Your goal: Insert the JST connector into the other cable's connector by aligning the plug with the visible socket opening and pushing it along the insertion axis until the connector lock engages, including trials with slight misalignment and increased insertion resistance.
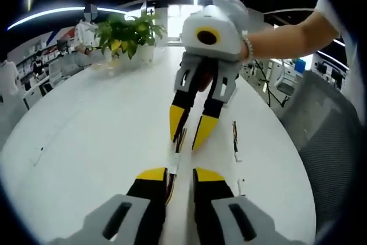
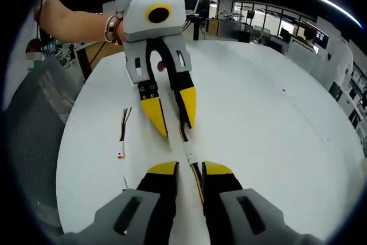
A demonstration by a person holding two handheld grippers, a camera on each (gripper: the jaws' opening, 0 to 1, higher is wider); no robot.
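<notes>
Left hand-held gripper (image 1: 180,177) and right hand-held gripper (image 2: 189,171) faced each other mid white oval desk (image 1: 86,142), jaws nearly closed, each pinching a thin multicolour JST cable (image 2: 184,133); connectors met btwn tips. Spare cable (image 2: 123,133) lay nr desk edge.

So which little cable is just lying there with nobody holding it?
The spare cable lying alone on the white table, off to one side. The other cables run between the two grippers' yellow tips.

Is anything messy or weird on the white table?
Nothing looks broken or spilled. One spare cable lies loose on the table beside the grippers, apart from the cable stretched between the left gripper and right gripper.
</notes>
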